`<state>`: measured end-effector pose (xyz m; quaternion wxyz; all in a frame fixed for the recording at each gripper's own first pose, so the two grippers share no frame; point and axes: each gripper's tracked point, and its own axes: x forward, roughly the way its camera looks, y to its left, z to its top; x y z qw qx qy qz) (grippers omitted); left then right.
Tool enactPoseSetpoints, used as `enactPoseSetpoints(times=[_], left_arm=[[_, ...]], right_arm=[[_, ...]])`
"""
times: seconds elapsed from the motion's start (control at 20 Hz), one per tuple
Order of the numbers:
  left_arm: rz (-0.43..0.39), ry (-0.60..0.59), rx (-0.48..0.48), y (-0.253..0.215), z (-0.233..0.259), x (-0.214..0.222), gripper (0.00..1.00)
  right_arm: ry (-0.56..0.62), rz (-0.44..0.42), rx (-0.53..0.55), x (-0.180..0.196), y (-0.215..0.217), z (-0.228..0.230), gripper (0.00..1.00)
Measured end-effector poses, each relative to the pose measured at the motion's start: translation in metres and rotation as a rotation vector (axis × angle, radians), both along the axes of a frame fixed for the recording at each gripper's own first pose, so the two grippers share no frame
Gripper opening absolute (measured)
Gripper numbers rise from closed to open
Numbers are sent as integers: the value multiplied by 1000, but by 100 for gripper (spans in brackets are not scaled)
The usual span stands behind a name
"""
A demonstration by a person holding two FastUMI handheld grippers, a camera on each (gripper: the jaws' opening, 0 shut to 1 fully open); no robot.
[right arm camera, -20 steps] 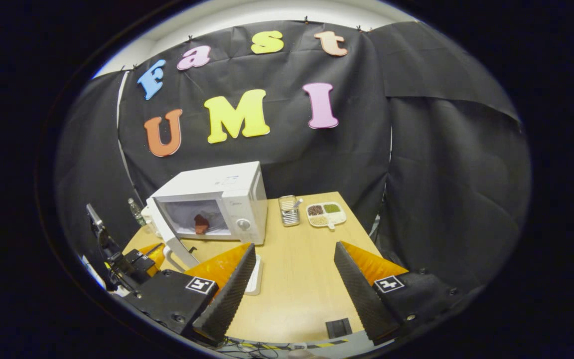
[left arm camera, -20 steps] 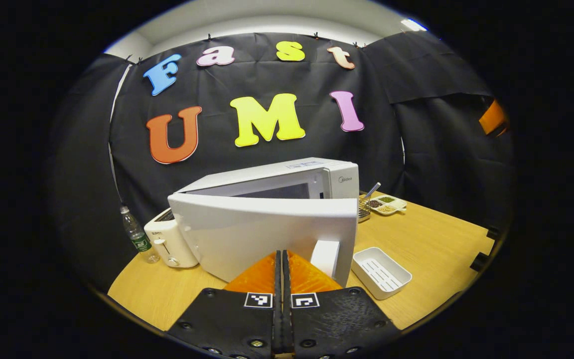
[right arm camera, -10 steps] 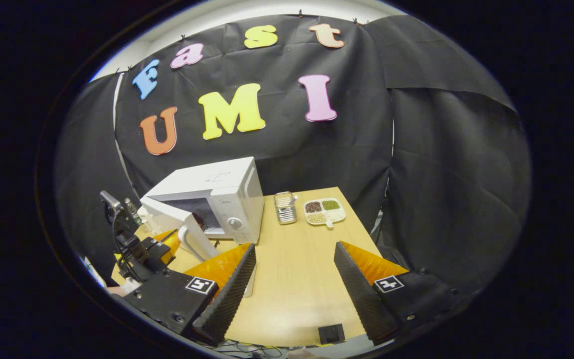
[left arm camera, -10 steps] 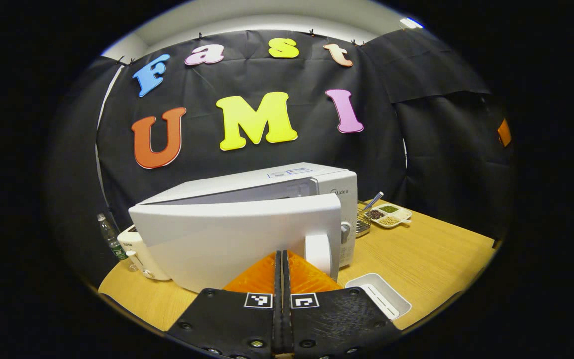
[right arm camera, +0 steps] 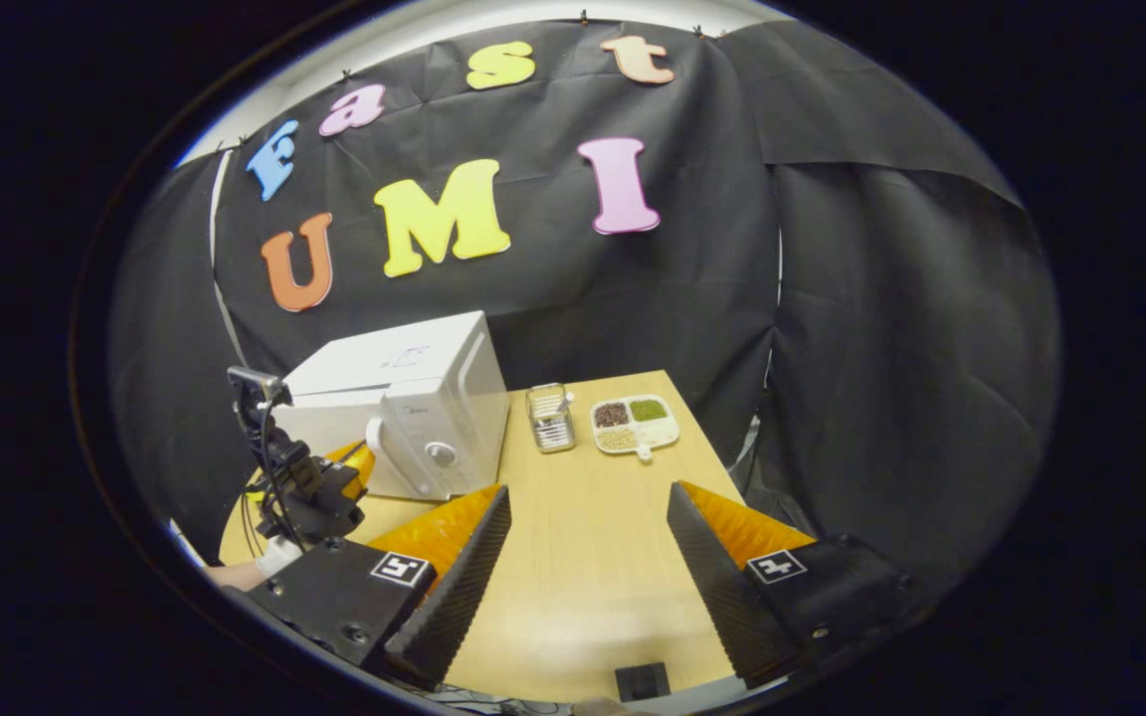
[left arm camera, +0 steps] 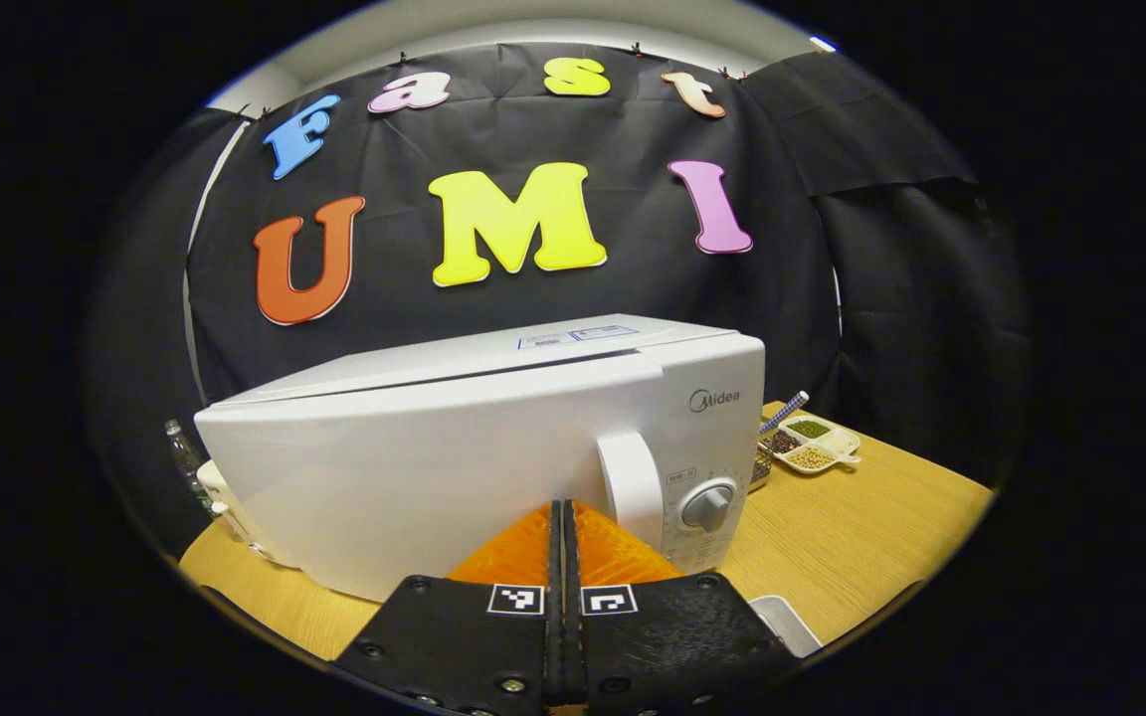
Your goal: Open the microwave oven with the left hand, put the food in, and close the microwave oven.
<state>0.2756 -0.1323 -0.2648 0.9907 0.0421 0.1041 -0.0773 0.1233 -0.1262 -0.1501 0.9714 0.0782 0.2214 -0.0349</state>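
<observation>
your left tool (left arm camera: 563,517), fingers pressed together, sits right against the microwave door (left arm camera: 414,477), straight ahead, just left of the handle (left arm camera: 630,487). the door looks almost flat shut. your right tool (right arm camera: 583,527) is spread wide, well apart, over the desk (right arm camera: 593,557).

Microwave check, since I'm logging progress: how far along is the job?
Nearly done. The microwave door looks almost flush with the body, so any food inside is hidden. The shut left gripper is against the door beside the handle. The right gripper hangs open over the table. Left: latch the door and withdraw.
</observation>
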Motion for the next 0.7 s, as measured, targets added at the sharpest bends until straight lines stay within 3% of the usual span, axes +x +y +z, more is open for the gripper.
enactPoseSetpoints(times=[0.7], left_arm=[[-10,-9,46,-4,2,11,0]], right_arm=[[15,-2,15,9,12,-8,100]])
